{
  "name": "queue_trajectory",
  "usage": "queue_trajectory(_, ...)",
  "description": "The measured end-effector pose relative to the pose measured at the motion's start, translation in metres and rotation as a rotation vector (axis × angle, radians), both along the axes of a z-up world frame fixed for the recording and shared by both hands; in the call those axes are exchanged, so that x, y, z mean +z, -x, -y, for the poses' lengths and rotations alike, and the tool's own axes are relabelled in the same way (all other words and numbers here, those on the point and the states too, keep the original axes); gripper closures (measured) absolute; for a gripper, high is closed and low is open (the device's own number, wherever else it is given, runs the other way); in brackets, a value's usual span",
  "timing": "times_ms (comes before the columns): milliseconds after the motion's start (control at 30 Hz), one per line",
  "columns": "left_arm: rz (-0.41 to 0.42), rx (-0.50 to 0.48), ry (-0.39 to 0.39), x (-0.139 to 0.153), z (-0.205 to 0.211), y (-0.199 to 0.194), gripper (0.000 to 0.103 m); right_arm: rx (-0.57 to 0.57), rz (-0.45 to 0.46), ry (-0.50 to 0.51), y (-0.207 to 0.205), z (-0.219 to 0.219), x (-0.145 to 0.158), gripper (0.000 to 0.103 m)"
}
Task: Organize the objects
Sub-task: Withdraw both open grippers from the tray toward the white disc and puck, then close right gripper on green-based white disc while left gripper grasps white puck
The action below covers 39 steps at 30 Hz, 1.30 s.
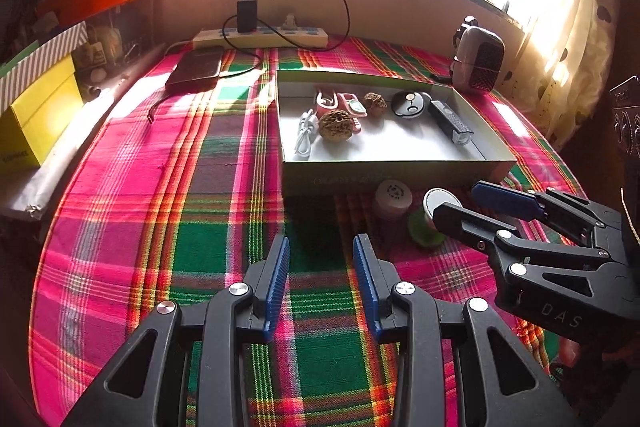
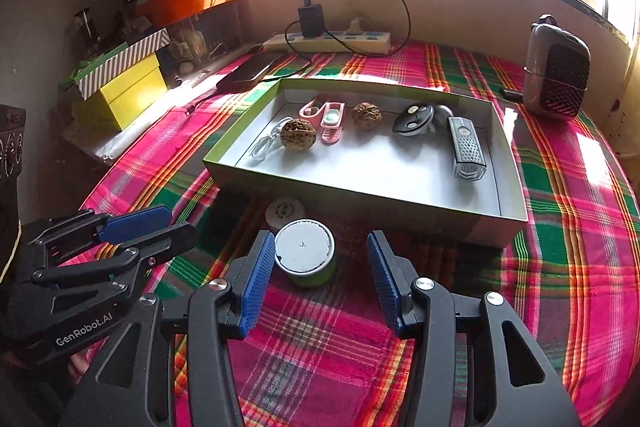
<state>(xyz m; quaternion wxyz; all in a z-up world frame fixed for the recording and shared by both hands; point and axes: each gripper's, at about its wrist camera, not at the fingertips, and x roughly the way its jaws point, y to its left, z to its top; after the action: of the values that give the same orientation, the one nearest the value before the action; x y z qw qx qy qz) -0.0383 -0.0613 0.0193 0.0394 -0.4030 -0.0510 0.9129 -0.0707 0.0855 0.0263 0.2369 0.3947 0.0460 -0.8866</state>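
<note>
A green tin (image 2: 306, 259) with a white lid stands on the table just before the box (image 2: 352, 193), between the right tongs (image 2: 320, 281), which are spread apart. Its left side nearly touches one pad, so an uneven squeeze could tip it. The left tongs (image 1: 322, 281) are apart, empty.

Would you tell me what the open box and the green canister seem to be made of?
Open box: likely cardboard, matte, with thin folded walls and a pale lining. Green canister: probably plastic, with a smooth green body and a flat, dull white lid, though metal cannot be ruled out.
</note>
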Motion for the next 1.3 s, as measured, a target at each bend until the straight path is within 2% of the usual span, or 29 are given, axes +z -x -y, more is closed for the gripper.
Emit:
queue_trajectory(400,0.029,0.006,-0.010,-0.010,0.010,-0.001,0.072,-0.002,0.016,-0.048,0.006,0.017,-0.015,0.050)
queue_trajectory(833,0.048,-0.008,-0.012,-0.016,0.008,0.004,0.072,-0.028,0.031,-0.008,0.012,0.010,-0.015,0.050)
queue_trajectory(1033,0.053,-0.023,-0.006,-0.016,0.002,0.006,0.072,-0.015,0.023,-0.005,0.011,0.010,-0.014,0.067)
queue_trajectory(1300,0.062,-0.042,-0.013,-0.014,-0.006,0.011,0.072,-0.030,0.006,-0.001,0.008,0.002,-0.012,0.068)
